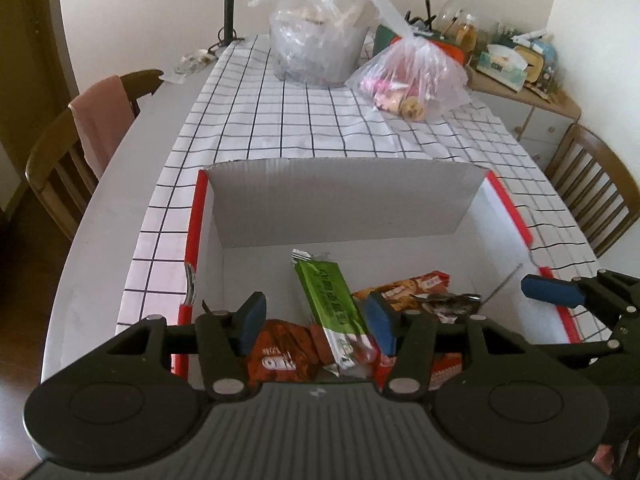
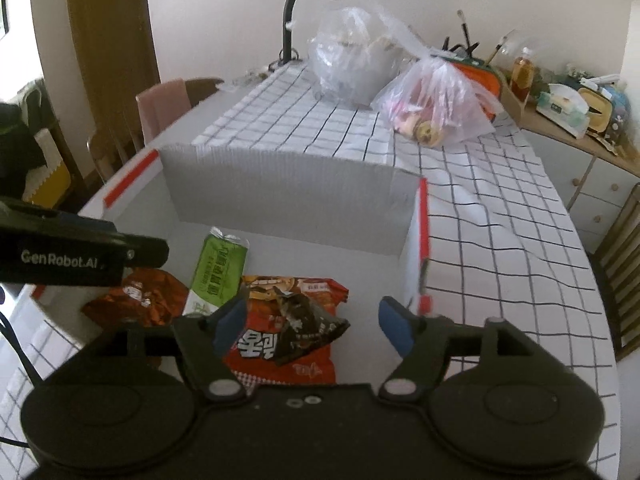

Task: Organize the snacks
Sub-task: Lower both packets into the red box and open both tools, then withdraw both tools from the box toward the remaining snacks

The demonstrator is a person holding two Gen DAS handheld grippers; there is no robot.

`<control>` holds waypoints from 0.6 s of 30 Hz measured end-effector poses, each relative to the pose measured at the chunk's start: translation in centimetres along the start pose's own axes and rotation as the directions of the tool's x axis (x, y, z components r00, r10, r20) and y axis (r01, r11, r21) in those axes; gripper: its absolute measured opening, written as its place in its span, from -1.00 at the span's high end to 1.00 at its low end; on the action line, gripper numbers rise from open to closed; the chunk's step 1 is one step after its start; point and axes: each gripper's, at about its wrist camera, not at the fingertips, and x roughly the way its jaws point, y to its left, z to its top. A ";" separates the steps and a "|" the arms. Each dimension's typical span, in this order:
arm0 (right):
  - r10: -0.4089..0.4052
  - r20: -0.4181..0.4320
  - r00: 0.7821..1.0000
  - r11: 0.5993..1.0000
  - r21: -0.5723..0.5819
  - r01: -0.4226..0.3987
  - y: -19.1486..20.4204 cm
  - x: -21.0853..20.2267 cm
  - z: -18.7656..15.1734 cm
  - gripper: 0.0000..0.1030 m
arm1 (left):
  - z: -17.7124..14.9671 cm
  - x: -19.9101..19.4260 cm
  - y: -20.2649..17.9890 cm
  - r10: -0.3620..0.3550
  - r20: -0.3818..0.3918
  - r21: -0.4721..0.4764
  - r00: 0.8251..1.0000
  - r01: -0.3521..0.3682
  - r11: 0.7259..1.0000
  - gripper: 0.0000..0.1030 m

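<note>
A white cardboard box [image 1: 340, 204] with red edges stands on the checked tablecloth. In it lie a green snack bar [image 1: 326, 292], a brown-orange packet [image 1: 280, 356], a red packet [image 1: 416, 288] and a small crumpled black packet [image 1: 448, 302]. My left gripper [image 1: 318, 318] hangs open over the green bar, its pads clear of it. My right gripper [image 2: 313, 320] stands wide open above the black packet [image 2: 308, 326], which rests on the red packet [image 2: 312, 368] and touches neither pad. The green bar [image 2: 218, 264] lies to its left.
Two clear plastic bags of food, the larger [image 1: 320, 36] and the smaller [image 1: 412, 76], sit at the table's far end by a black desk lamp [image 1: 230, 4]. Wooden chairs stand on the left [image 1: 60, 160] and the right [image 1: 592, 188]. A cluttered side shelf [image 1: 516, 64] lines the far right wall.
</note>
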 end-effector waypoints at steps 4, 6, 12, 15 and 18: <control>0.014 0.038 0.999 1.000 0.012 -0.014 -0.3 -2.7 -0.5 -0.57 | -0.7 -2.0 -0.6 -0.010 0.029 0.004 1.000 0.010 1.000 -0.11; 0.023 0.052 0.998 1.000 0.016 -0.024 -0.5 -3.9 -0.8 -0.60 | -1.2 -3.2 -1.0 -0.020 0.053 0.007 0.998 0.019 1.000 -0.17; 0.044 0.090 0.995 0.999 0.021 -0.046 -0.9 -7.3 -2.4 -0.74 | -2.7 -6.3 -2.2 -0.039 0.090 0.020 0.995 0.038 0.999 -0.22; 0.058 0.100 0.993 0.998 0.030 -0.061 -1.1 -8.6 -3.3 -0.78 | -3.6 -7.6 -2.8 -0.049 0.102 0.029 0.994 0.046 0.999 -0.24; 0.066 0.107 0.992 0.997 0.027 -0.069 -1.3 -9.7 -4.3 -0.79 | -4.7 -9.0 -3.2 -0.060 0.122 0.034 0.991 0.056 0.998 -0.38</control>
